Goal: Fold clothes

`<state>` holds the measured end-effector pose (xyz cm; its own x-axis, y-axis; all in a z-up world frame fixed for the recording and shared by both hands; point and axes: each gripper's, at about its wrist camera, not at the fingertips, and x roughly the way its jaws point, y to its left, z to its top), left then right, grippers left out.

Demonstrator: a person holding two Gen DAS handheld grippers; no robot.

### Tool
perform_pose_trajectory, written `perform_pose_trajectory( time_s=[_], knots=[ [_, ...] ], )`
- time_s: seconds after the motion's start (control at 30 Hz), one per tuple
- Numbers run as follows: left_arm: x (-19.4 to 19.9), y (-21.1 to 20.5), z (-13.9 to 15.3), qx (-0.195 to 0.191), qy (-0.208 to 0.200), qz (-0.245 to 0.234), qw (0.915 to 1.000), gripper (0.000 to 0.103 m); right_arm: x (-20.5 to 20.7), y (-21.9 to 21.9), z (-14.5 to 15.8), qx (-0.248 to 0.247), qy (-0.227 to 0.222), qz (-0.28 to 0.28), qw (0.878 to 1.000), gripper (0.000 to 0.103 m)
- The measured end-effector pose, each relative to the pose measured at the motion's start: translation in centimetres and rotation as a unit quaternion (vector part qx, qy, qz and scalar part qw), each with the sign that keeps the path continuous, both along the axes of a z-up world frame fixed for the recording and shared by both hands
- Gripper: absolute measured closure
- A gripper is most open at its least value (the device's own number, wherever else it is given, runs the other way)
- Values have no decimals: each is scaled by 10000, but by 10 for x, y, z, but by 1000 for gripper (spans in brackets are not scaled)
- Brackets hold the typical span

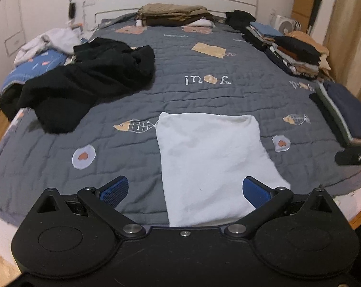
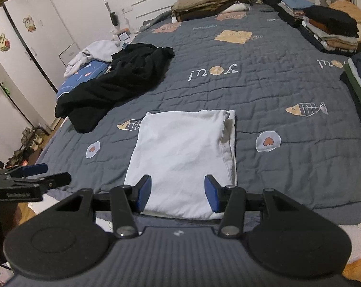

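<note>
A white cloth garment folded into a flat rectangle lies on the grey quilted bedspread near the bed's near edge, in the lower middle of both views; in the right wrist view its layered edges show along its right side. The left gripper sits at the bottom of its own frame with its blue-padded fingers spread wide and released, grasping nothing, the right pad over the garment's lower right corner and the left pad over bare quilt. The right gripper is likewise released, its blue pads apart and framing the garment's near edge with nothing between them; the left gripper also appears at the lower left of that view. A crumpled black garment lies unfolded in the left middle of the frame, well apart from the white one, partly over a blue patterned pillow with a rumpled pale garment behind it. At the upper centre, by the white headboard, rests a stack of folded khaki and brown clothes. Along the right edge run stacks of folded clothes in mixed colours and a folded dark navy pile. White wardrobe doors with cartoon stickers stand at the upper left of the right wrist view.
</note>
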<state>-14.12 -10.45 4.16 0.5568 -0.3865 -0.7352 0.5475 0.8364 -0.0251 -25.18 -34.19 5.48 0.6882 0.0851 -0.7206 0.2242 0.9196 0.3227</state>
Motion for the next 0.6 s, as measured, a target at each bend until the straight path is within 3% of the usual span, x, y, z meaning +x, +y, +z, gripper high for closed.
perform_pose_trajectory(
  time_s=[0.17, 0.4, 0.6],
  knots=[
    [10, -9, -15, 96, -226, -33, 9997, 0, 9, -9, -13, 9, -16, 24, 10000, 55],
    [42, -28, -37, 76, 205, -90, 9997, 0, 24, -28, -33, 229, 83, 98, 9997, 55],
    [48, -44, -39, -11, -4, -377, 9993, 0, 37, -44, -50, 425, 155, 147, 9989, 55]
  ],
)
